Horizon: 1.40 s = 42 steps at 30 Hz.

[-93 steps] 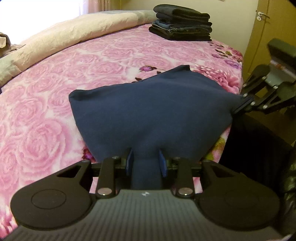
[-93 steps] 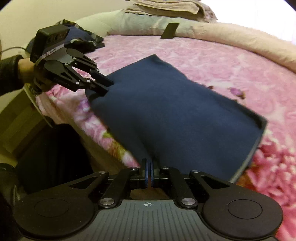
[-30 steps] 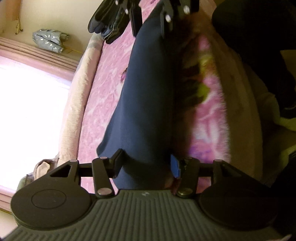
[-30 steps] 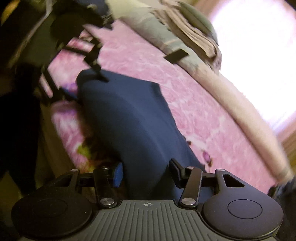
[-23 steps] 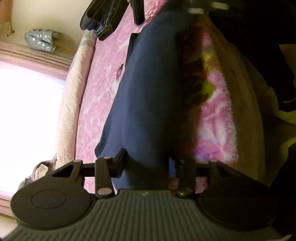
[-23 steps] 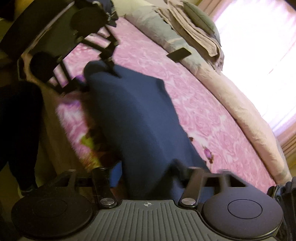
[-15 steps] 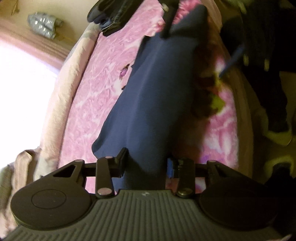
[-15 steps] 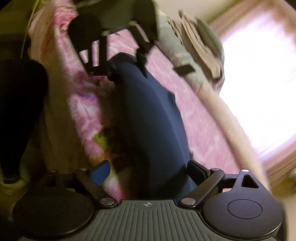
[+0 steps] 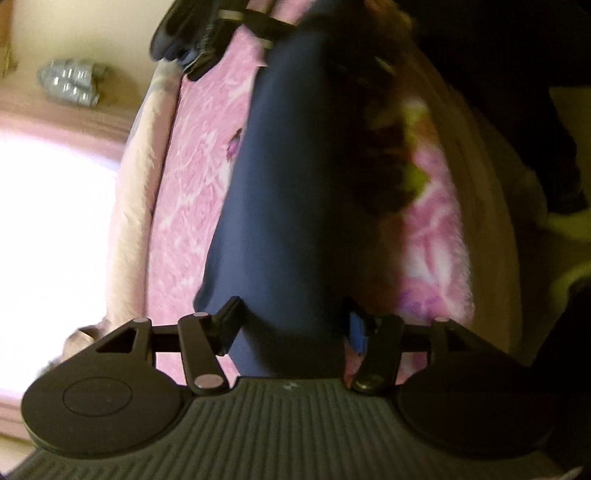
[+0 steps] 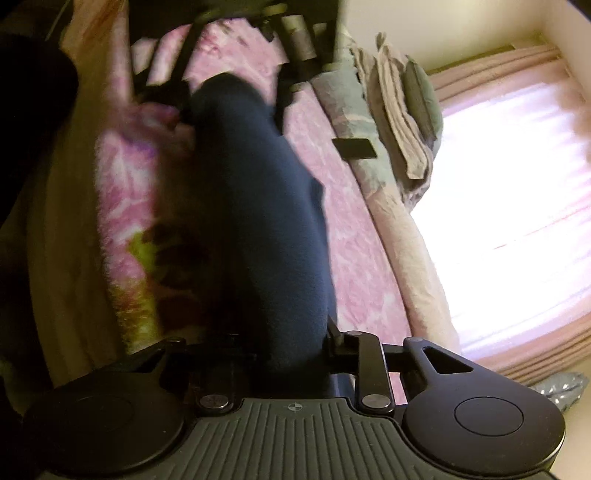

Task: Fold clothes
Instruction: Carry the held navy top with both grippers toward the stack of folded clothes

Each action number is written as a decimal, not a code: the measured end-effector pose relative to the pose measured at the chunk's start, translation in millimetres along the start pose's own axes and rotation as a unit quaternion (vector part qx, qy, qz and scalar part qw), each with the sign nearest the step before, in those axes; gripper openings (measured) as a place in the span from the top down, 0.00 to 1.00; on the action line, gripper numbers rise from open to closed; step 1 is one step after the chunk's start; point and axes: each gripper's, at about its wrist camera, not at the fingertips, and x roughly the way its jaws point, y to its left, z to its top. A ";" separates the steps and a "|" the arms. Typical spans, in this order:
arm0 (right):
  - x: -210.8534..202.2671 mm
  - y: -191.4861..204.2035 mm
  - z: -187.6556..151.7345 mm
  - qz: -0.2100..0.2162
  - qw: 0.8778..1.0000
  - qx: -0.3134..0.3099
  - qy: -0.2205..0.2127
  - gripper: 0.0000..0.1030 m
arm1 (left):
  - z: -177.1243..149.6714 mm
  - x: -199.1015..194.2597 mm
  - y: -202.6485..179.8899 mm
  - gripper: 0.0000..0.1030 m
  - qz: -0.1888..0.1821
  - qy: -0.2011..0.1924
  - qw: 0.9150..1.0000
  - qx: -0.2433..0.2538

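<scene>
A folded navy garment [image 9: 284, 192] lies near the edge of a pink rose-print bed [image 9: 192, 177]. Both views are rolled sideways and blurred. My left gripper [image 9: 291, 321] is open, its jaws wide on either side of one end of the garment. My right gripper [image 10: 291, 350] is open too, its jaws straddling the opposite end of the navy garment [image 10: 258, 206]. Each gripper shows at the far end in the other's view: the right one in the left wrist view [image 9: 258, 33], the left one in the right wrist view [image 10: 229, 74].
A stack of dark folded clothes [image 9: 184, 37] sits on the far part of the bed. A cream quilt [image 10: 406, 258] runs along the window side, with folded towels [image 10: 399, 110] and a black phone [image 10: 354, 147]. The person's dark legs [image 9: 517, 92] stand beside the bed.
Three seconds ago both grippers were shut on the garment's corners. By one second ago both had opened around its ends; since then they have rolled and shifted slightly, staying open.
</scene>
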 end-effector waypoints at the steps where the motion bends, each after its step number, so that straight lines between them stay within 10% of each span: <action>1: -0.8 0.1 -1.3 -0.002 1.000 0.000 0.001 0.74 | 2.2 1.7 -5.0 0.47 0.007 0.001 1.000 0.012; 15: -8.8 12.6 -16.5 -0.031 0.999 -0.025 0.009 0.59 | 15.2 27.8 6.7 0.60 -0.034 0.009 0.999 -0.036; 18: -4.1 24.2 -19.6 -0.038 0.998 -0.057 0.008 0.30 | 13.8 27.3 11.1 0.61 -0.041 0.008 0.998 -0.045; 30: 11.0 7.2 -23.7 -0.031 0.997 -0.069 0.031 0.30 | 21.4 32.5 19.7 0.61 -0.054 0.021 0.998 -0.034; 42: -3.4 6.5 -25.6 -0.013 0.997 -0.072 0.036 0.67 | 25.9 35.7 22.2 0.61 -0.049 0.026 0.998 -0.030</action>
